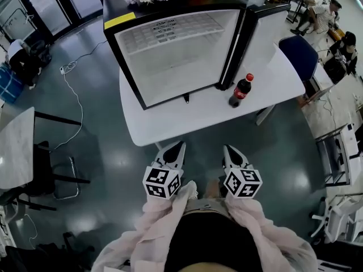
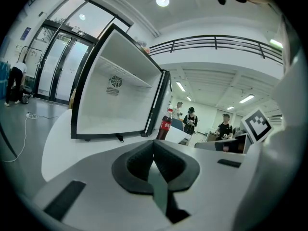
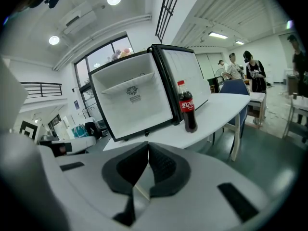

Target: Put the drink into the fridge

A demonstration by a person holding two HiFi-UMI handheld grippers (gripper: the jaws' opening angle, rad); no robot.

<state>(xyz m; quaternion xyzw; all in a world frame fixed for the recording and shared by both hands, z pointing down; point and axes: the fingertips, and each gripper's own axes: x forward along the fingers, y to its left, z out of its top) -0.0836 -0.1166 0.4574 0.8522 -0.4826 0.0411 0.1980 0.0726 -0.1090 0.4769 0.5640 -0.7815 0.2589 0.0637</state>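
Left gripper and right gripper: jaws pressed together, nothing between. Fridge open, holds only its shelf (door swung right). Bottle upright on table beside door, well ahead of right gripper.

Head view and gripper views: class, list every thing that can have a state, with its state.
Black mini fridge with white interior: door open, inside empty.
Dark cola bottle with red cap: upright, capped, on the white table outside the fridge.
Left gripper: shut, empty.
Right gripper: shut, empty.
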